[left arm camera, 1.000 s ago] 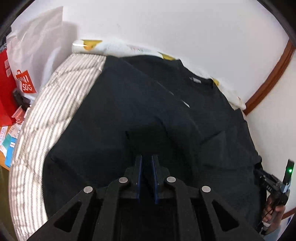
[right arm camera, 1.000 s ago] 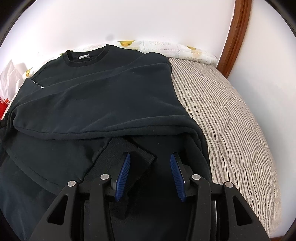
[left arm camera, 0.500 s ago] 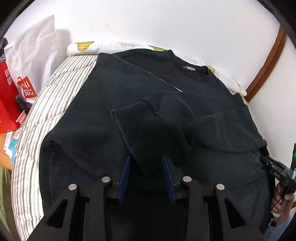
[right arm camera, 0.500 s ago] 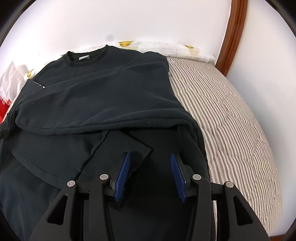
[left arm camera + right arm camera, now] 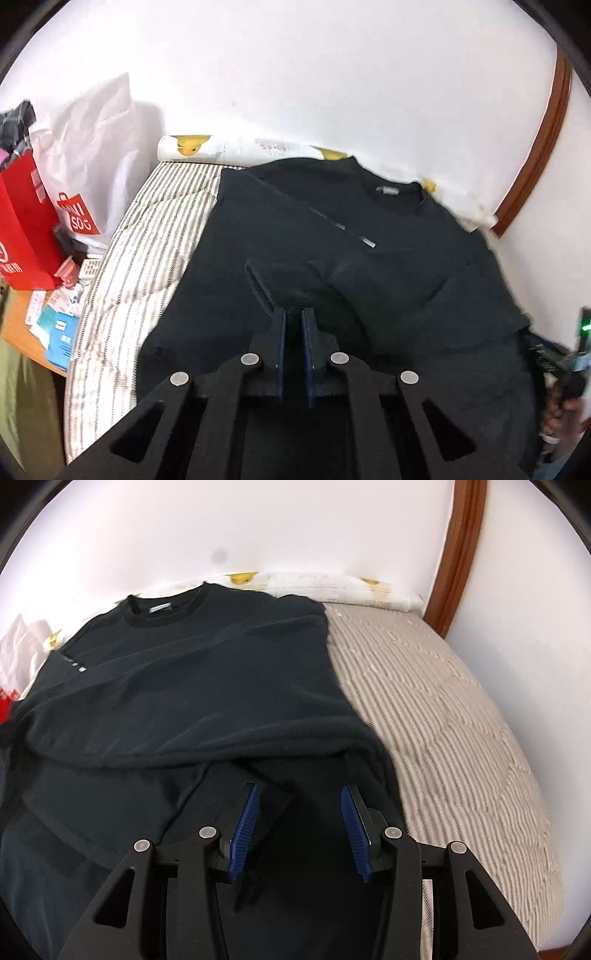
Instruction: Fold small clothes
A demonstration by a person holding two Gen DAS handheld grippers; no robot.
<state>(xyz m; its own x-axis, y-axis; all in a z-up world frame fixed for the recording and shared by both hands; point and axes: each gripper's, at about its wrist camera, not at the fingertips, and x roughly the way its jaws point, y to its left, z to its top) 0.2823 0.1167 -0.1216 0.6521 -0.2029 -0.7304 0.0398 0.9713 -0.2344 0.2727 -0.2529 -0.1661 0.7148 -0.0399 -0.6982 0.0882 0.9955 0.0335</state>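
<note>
A black long-sleeved sweater [image 5: 369, 236] lies flat on a striped bed, collar toward the wall, with both sleeves folded across its body. My left gripper [image 5: 293, 314] is shut on the sleeve [image 5: 295, 284] just behind its ribbed cuff [image 5: 258, 284], low over the sweater. The sweater also shows in the right wrist view [image 5: 192, 694]. My right gripper [image 5: 299, 797] is open and empty, just above the lower body, with the other sleeve's ribbed cuff [image 5: 221, 779] by its left finger.
The striped quilt [image 5: 461, 738] lies bare to the right and also to the left in the left wrist view [image 5: 147, 254]. A patterned pillow [image 5: 236, 147] lies along the white wall. Red and white shopping bags [image 5: 77, 184] and small clutter stand left of the bed. A wooden frame [image 5: 458, 554] rises at the right.
My left gripper opened half a second ago and has shut again on the sleeve near the cuff, pulling back from the sweater. My right gripper stayed open, almost still.
</note>
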